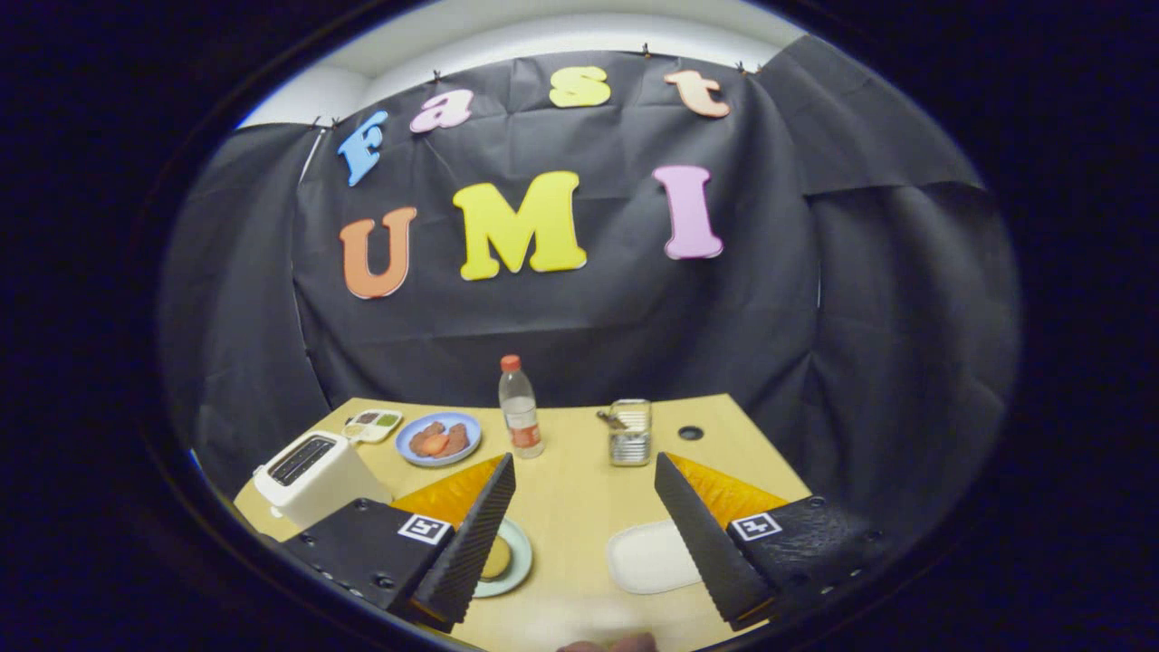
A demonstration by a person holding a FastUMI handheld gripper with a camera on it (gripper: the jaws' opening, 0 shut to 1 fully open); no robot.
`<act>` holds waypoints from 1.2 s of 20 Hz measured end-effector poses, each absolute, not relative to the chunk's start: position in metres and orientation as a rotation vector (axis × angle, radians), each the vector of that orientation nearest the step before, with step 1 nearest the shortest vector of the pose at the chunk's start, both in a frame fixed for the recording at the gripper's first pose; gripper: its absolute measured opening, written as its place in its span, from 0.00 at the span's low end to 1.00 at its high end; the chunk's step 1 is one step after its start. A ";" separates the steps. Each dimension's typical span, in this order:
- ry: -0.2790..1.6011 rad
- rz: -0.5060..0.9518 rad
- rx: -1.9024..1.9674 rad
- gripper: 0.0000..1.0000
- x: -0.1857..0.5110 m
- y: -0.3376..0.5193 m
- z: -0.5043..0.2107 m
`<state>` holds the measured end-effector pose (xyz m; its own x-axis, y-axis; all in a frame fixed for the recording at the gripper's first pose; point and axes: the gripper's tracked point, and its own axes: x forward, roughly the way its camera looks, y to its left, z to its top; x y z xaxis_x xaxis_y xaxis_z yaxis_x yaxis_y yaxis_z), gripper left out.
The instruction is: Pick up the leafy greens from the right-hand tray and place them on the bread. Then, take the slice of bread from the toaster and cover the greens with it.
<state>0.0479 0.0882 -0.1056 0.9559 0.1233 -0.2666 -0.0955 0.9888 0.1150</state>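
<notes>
White toaster (312, 475) beyond the spread-fingered hand-held gripper (584, 462), leftward.

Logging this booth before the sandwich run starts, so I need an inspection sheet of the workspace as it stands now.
Surface: wooden table, round hole at the far right.
Job's things: toaster beside the left finger; small plate holding a round bread-like piece, partly hidden behind the left finger; white tray between the fingers, no greens visible on it.
Clutter: blue plate of food, water bottle, metal can, small sauce tray, all beyond the fingers.
Grippers: claw open, holding nothing.
Cables: nothing seen.
Surroundings: black cloth wall.
</notes>
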 end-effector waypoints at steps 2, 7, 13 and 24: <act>0.224 0.078 0.076 0.96 0.040 0.055 -0.076; 0.104 0.009 0.028 0.96 0.003 0.005 -0.006; 0.063 -0.007 0.043 0.96 -0.020 -0.006 0.034; 0.006 0.046 0.082 0.96 -0.038 0.036 0.099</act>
